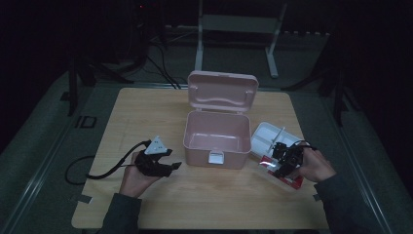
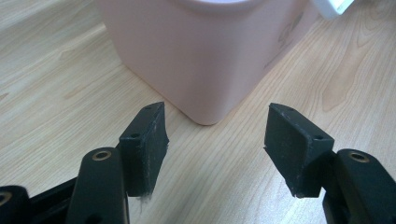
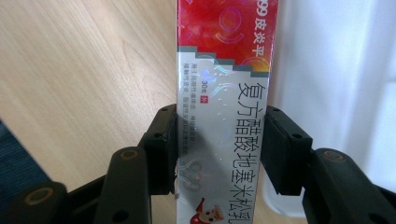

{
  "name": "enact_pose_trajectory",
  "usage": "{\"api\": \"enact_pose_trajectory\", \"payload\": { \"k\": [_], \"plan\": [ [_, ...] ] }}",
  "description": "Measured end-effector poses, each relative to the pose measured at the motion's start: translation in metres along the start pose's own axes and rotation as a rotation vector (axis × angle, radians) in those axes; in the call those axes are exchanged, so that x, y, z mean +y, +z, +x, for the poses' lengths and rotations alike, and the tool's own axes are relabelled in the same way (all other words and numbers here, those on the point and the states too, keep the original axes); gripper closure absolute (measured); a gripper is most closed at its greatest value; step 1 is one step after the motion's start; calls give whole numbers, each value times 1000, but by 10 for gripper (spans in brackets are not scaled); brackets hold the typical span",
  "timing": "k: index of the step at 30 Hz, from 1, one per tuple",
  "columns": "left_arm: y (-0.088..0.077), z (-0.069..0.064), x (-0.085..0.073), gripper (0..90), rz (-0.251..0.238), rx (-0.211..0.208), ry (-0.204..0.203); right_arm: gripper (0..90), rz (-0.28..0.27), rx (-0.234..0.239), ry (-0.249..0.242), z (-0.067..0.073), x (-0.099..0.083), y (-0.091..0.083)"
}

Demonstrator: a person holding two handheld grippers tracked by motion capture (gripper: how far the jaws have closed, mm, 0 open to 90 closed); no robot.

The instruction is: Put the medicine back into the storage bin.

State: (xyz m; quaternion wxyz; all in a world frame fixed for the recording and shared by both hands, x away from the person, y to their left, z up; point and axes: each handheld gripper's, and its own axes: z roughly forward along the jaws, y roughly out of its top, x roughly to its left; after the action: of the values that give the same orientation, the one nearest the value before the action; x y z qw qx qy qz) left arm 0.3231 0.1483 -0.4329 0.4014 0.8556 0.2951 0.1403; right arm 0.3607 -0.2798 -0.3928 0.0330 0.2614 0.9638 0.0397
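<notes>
- High view: wooden table (image 1: 146,117) with an open pink box (image 1: 217,139) at centre, lid up at the back, interior bare as far as the dim light shows. White tray insert (image 1: 267,137) lies just to the right of the box, touching or nearly touching its side. Right gripper (image 1: 284,163) sits over a red-and-silver carton (image 1: 282,176) at the tray's near edge. Left gripper (image 1: 158,165) rests well to the left of the box, pointing toward it.
- Left gripper view: jaws stand wide apart with nothing between them. Only bare table and the near corner of the pink box (image 2: 205,56) lie ahead; pads clear of the box.
- Right gripper view: pads close on both long sides of the carton (image 3: 224,93); contact looks made on each side, so I read it as gripped across its narrow width. White tray (image 3: 336,84) runs beside the carton on one side, table on the other.
- Step in hand (judgement): pick-up of the carton, grip just taken; whether it is clear of the table cannot be told.
- Next move calls for (judgement): lift the carton clear of the tray edge, carry it left over the front wall of the box, lower it inside, then open. Carton is long; it probably needs turning to lie along the box length. Left gripper is placed to steady the box if it slides.
</notes>
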Motion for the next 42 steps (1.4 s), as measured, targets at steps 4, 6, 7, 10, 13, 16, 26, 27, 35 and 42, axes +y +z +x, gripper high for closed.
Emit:
{"api": "enact_pose_trajectory", "payload": {
  "k": [4, 6, 7, 10, 13, 16, 26, 27, 35, 42],
  "plan": [
    [1, 0, 0, 388, 0, -2, 0, 517, -10, -25, -29, -1, 9, -25],
    [2, 0, 0, 388, 1, -2, 2, 517, -17, -33, -45, -1, 15, -37],
    [2, 0, 0, 388, 1, -1, 3, 517, -21, -37, -56, -1, 18, -42],
    [0, 0, 0, 387, -1, 0, 3, 517, -21, -44, -83, -1, 29, -55],
    [0, 0, 0, 388, -4, 3, -1, 517, -26, -52, -114, -2, 42, -67],
    [0, 0, 0, 388, -4, 2, -1, 517, -41, -52, -138, -2, 56, -76],
    [2, -1, -1, 388, -2, -1, 3, 517, -33, -54, -246, 5, 106, -82],
    [2, -1, -1, 388, -1, 0, 3, 517, -33, -51, -260, 6, 113, -81],
    [3, -1, -1, 388, 1, -2, 3, 516, -24, -45, -348, 16, 149, -71],
    [3, -1, -1, 388, 2, -2, 3, 517, 2, -40, -398, 25, 170, -60]
  ]
}}
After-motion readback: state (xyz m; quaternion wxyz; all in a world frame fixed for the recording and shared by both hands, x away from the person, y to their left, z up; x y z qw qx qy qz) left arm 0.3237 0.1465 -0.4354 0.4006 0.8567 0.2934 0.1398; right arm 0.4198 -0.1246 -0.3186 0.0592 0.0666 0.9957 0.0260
